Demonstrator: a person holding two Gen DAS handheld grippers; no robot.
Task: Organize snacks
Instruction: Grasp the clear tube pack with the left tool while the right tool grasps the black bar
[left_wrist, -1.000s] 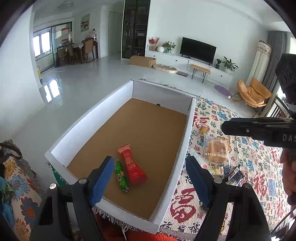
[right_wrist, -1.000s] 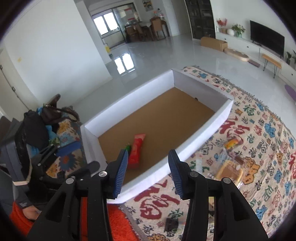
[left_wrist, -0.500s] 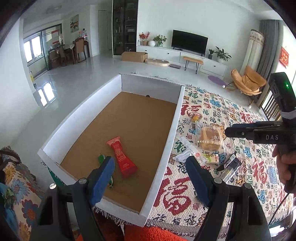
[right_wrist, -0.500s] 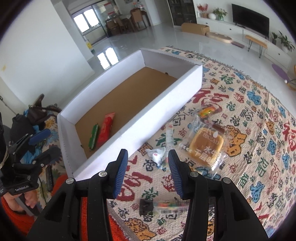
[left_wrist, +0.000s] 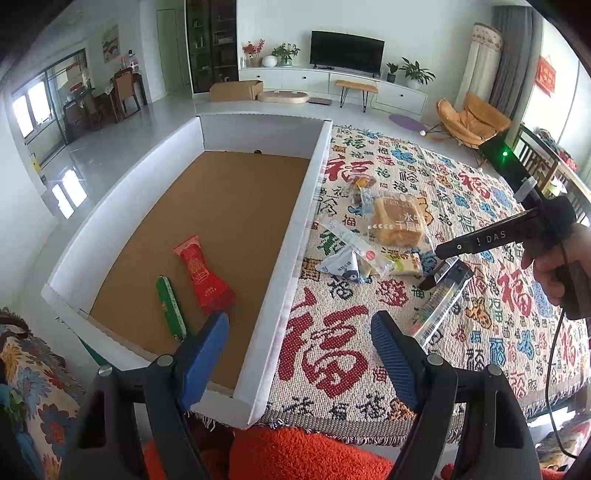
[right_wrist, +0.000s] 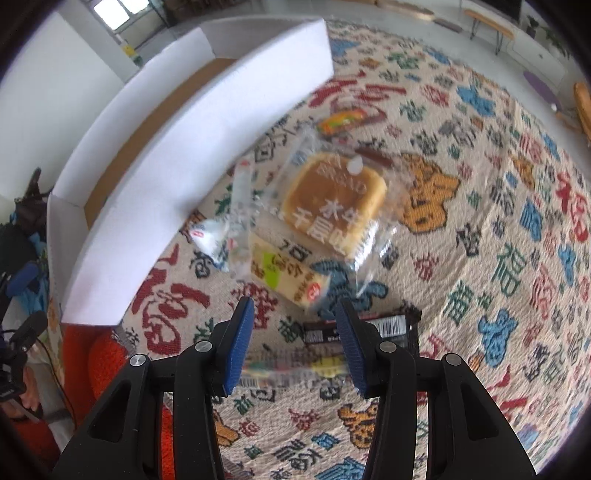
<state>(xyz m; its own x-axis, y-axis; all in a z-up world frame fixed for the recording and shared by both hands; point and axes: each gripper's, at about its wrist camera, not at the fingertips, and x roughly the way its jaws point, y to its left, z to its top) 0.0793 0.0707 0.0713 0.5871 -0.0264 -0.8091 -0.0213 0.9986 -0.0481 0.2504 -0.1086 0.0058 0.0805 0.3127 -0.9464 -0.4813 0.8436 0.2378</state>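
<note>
Snack packets (right_wrist: 295, 363) between pads blurred

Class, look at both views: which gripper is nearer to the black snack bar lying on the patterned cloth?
Right. The right gripper hangs open just above the black snack bar, one finger overlapping it. The left gripper is nearer the white box, with bare cloth between it and the bar.

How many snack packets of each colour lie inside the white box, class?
red packet: 1
green packet: 1
Total: 2
</note>
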